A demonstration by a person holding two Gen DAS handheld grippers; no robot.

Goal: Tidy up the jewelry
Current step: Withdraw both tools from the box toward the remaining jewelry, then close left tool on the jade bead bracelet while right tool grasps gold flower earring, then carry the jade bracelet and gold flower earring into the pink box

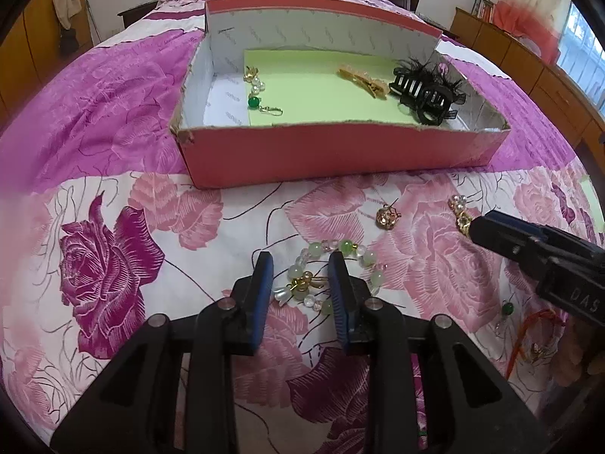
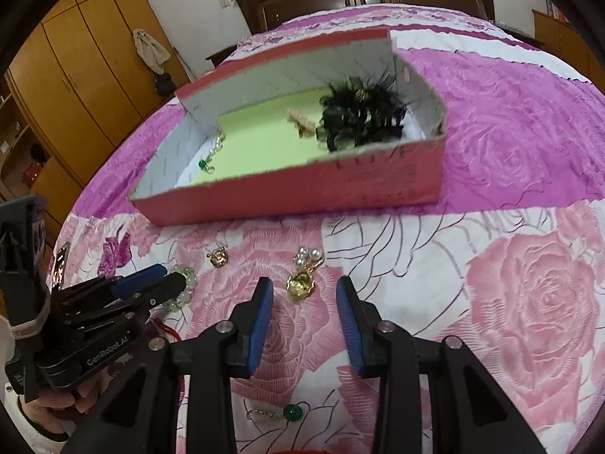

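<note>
A: so where's everything sitting? the box (image 1: 332, 151) is on the bed (image 1: 113, 121), toward the headboard.

B: yep. Inside it, a keychain (image 1: 259, 92) lies at the left, a hair clip (image 1: 365, 80) right of the middle, and a claw clip (image 1: 429, 92) at the right end.

A: and in front of the box?

B: a bracelet (image 1: 302, 283) is on the bedspread, an earring (image 1: 386, 216) between it and the box, and a brooch (image 2: 304, 276) further right.

You have one red box (image 1: 332, 151) holding three pieces: one beaded charm (image 1: 257, 90), one tan clip (image 1: 365, 80), one black claw clip (image 1: 427, 92). On the bedspread (image 1: 94, 196): one bracelet (image 1: 332, 261), three earrings (image 1: 386, 216) (image 1: 459, 213) (image 2: 291, 412).
</note>
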